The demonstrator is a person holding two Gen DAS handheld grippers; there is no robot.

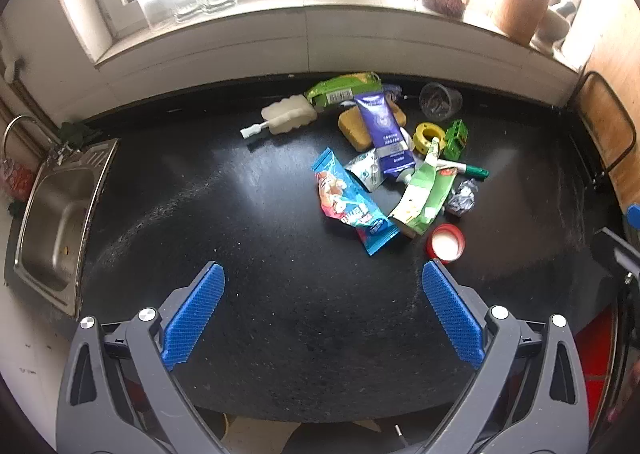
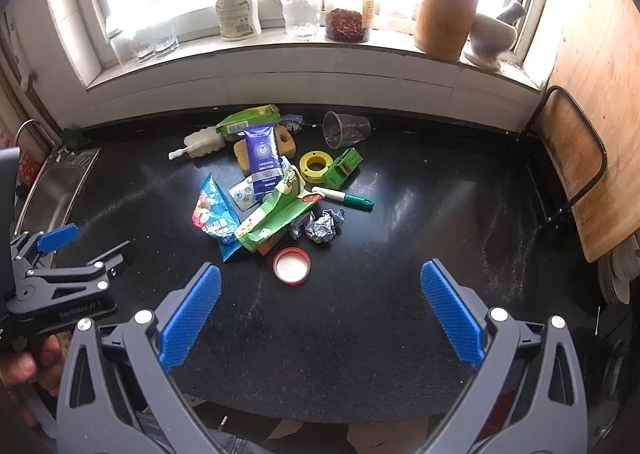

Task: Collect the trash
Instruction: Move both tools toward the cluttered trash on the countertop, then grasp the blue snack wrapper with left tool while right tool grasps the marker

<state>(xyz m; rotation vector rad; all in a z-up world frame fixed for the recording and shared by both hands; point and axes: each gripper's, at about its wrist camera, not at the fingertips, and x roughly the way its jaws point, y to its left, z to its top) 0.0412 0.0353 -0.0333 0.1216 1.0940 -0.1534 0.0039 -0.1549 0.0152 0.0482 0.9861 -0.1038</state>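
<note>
The left gripper (image 1: 323,274) and the right gripper (image 2: 320,276) both hover over the bare near part of the black tabletop (image 1: 280,314), fingers spread wide apart and holding nothing. The trash lies in a loose heap toward the back, near the wall: a blue snack wrapper (image 1: 352,209) beside a green carton (image 1: 426,193); a red lid (image 1: 447,242) nearest the grippers; a crumpled paper ball (image 2: 322,228); a clear plastic cup (image 2: 346,129) on its side; a purple tube (image 1: 384,133) across a yellow sponge (image 1: 352,125).

Blue snack wrapper (image 1: 352,205), green carton (image 1: 426,193), crumpled foil (image 2: 322,228) and what looks like a red lid (image 2: 292,265) lie clustered.
</note>
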